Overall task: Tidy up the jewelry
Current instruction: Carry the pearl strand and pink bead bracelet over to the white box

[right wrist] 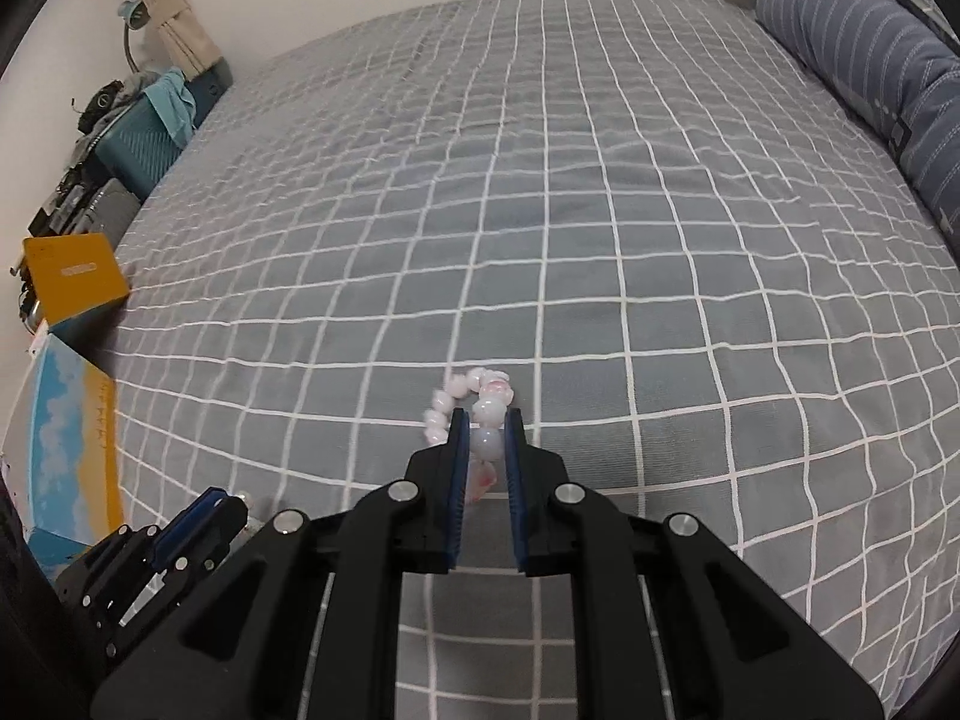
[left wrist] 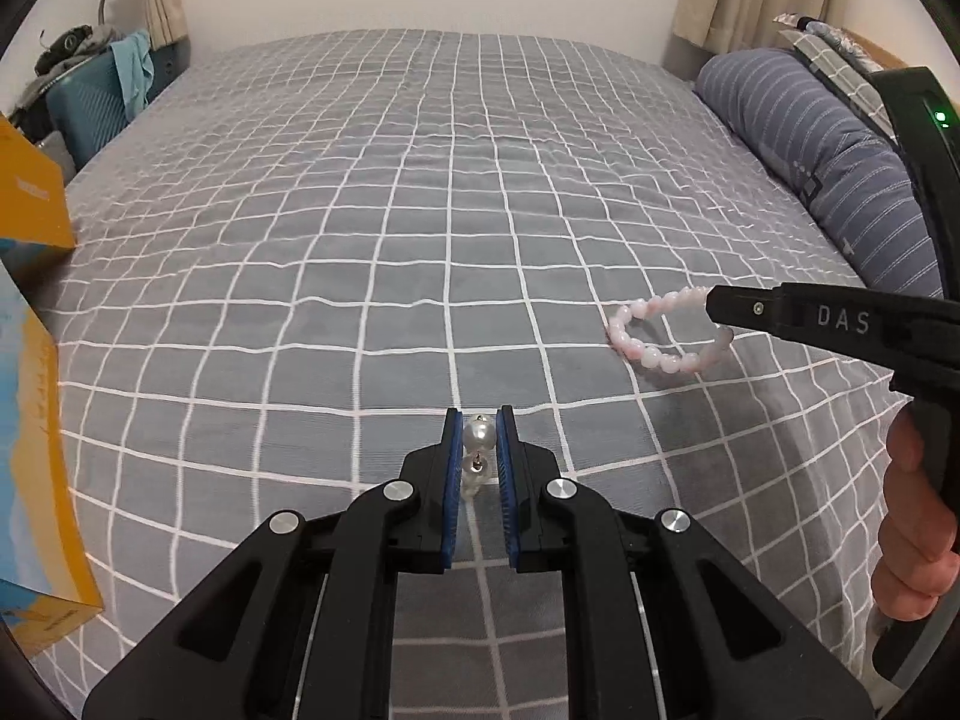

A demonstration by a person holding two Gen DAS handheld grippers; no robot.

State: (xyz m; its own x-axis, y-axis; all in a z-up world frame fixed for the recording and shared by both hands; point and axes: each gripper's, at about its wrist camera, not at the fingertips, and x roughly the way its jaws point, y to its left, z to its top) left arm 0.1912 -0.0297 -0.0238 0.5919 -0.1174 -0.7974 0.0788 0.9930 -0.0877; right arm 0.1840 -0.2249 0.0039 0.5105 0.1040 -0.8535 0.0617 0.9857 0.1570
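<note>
At lower centre of the left wrist view, a pearl earring [left wrist: 479, 435] is pinched by the left gripper [left wrist: 479, 427]. Right of it, a pink bead bracelet [left wrist: 651, 354] is clamped by the right gripper [right wrist: 486, 420] above the checked bedspread [left wrist: 360, 210].

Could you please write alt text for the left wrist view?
The left gripper pinches a pearl earring above a grey checked bedspread. At right, the right gripper holds up a pink bead bracelet.
</note>
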